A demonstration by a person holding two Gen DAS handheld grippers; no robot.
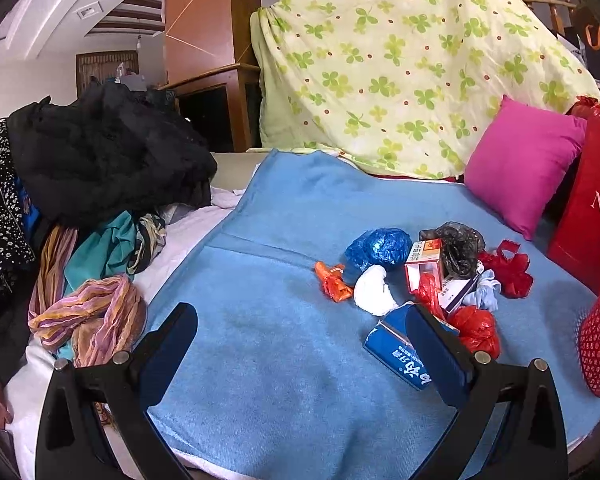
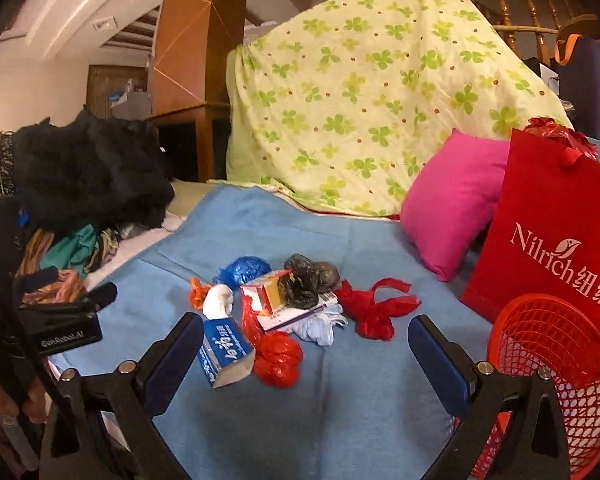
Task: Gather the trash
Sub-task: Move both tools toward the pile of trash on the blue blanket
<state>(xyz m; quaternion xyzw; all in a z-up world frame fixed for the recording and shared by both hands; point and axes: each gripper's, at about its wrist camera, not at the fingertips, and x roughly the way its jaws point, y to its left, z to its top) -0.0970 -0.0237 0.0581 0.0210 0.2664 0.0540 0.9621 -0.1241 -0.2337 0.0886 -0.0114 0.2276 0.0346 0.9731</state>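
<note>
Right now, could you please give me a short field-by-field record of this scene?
surface: blue blanket
trash: pile of crumpled plastic bags and small boxes, mid-blanket
nearest item: blue box, lying flat
bin: red mesh basket, at right edge, looks empty
behind basket: red paper bag, upright
left gripper: open, holding nothing
right gripper: open, holding nothing

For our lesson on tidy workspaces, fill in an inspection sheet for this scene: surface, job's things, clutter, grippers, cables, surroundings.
Surface: blue blanket spread over a bed.
Job's things: pile of trash in the middle, with crumpled bags and small boxes; red basket at the right, lying tilted.
Clutter: heap of clothes on the left; pink pillow; red paper bag.
Grippers: left gripper open, holding nothing; right gripper open, holding nothing.
Cables: nothing seen.
Surroundings: flowered sheet draped behind; wooden railing.
</note>
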